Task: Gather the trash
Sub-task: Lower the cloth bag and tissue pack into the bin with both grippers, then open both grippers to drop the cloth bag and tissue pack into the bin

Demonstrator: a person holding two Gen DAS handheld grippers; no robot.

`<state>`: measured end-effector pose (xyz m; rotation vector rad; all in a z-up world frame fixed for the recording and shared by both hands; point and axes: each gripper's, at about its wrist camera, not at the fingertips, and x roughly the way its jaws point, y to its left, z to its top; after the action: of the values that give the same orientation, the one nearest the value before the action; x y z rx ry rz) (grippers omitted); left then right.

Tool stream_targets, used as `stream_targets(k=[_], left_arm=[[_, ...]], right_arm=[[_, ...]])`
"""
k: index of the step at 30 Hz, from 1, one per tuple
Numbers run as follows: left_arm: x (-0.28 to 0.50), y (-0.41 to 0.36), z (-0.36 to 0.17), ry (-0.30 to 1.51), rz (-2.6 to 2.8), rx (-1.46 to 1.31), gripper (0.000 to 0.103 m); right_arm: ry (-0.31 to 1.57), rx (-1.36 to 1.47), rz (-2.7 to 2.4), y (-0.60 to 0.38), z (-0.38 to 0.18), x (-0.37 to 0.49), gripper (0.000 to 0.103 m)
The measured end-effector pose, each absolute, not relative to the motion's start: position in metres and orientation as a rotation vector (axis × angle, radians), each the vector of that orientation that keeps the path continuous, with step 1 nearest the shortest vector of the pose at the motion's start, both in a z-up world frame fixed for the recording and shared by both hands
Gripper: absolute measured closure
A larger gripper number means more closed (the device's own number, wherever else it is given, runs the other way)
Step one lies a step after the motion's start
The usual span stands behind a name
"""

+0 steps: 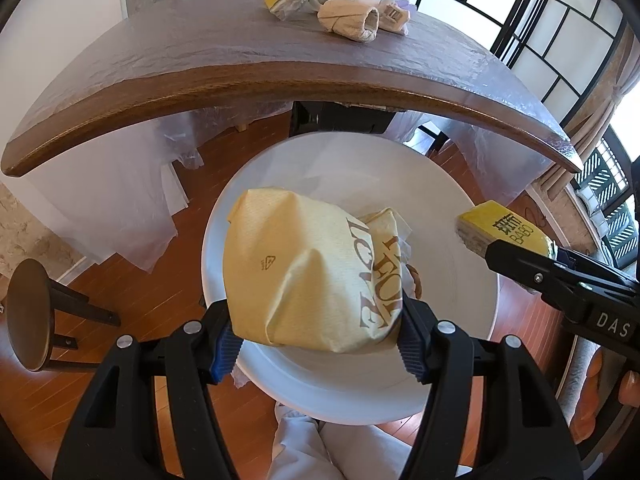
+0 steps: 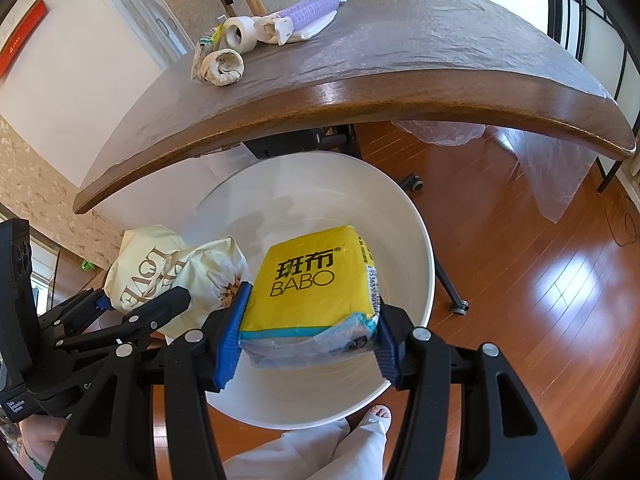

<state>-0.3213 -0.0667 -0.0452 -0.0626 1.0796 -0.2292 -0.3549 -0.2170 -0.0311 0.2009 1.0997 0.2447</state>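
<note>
Glossy wood floor; round white bin (image 2: pixel 416 240); left jaws pinch crinkled bag (image 1: pixel 304 272), right jaws squarish yellow pack (image 2: pixel 308 280).

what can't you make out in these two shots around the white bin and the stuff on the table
- Round white plastic bin: its bottom is hidden in both wrist views by the cream crumpled paper bag and the yellow tissue pack.
- Pale rolled items on the brown wooden table: too small to identify.
- Bag's contents: wrapped, unseen.
</note>
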Motion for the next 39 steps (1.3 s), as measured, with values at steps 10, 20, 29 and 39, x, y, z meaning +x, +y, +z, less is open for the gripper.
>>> stream_targets(k=[10, 20, 29, 39], left_arm=[[-0.317, -0.067, -0.049, 1.089, -0.228, -0.055, 0.038], [-0.315, -0.069, -0.051, 1.092, -0.227, -0.045, 0.038], [-0.314, -0.068, -0.052, 1.092, -0.233, -0.049, 0.038], [-0.311, -0.067, -0.049, 1.091, -0.241, -0.039, 0.026]], right_arm=[[1.104, 0.201, 0.246, -0.218, -0.033, -0.354, 0.049], [1.106, 0.199, 0.248, -0.218, -0.033, -0.353, 0.049], [1.109, 0.192, 0.245, -0.217, -0.033, -0.351, 0.046], [1.067, 0.209, 0.226, -0.223, -0.022, -0.352, 0.030]])
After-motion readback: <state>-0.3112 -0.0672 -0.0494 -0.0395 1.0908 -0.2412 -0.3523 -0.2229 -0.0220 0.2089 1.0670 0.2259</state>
